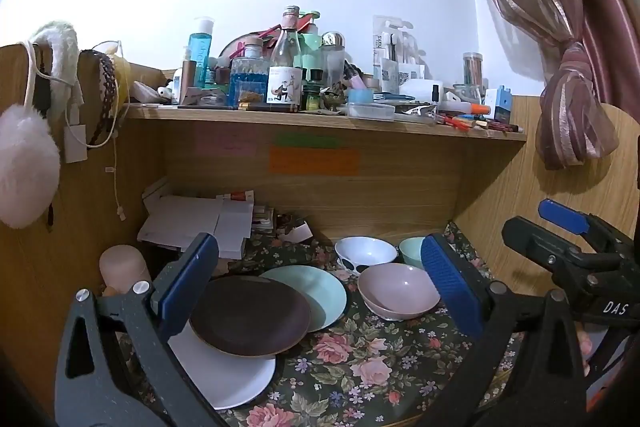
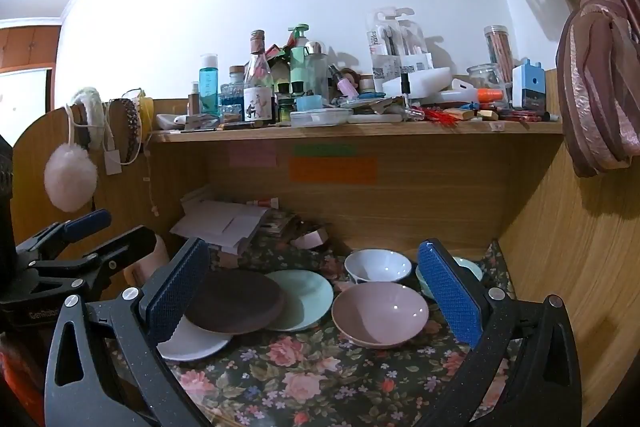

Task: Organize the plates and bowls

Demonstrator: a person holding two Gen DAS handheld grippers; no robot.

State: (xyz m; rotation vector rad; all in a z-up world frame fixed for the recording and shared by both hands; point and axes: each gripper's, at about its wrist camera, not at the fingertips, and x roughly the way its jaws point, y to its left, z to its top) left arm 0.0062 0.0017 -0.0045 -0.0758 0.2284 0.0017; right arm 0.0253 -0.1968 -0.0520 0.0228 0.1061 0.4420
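Wooden desk walls close in a nook whose floor is covered by a dark floral cloth (image 1: 360, 359), with a cluttered shelf (image 1: 320, 117) of bottles and jars above it. On that cloth, left of the pink bowl (image 2: 380, 313), three plates overlap: a white plate (image 1: 236, 379) lowest and nearest, a dark brown plate (image 1: 250, 315) resting on it, and a mint-green plate (image 1: 320, 291) partly under the brown one's far edge. Behind the pink bowl sits a white bowl (image 2: 378, 265), and to that bowl's right a small mint-green bowl (image 1: 412, 249), half hidden by a blue pad. The left gripper (image 1: 320, 291) and right gripper (image 2: 316, 291) both hover in front of the pink bowl, jaws spread wide, nothing between them.
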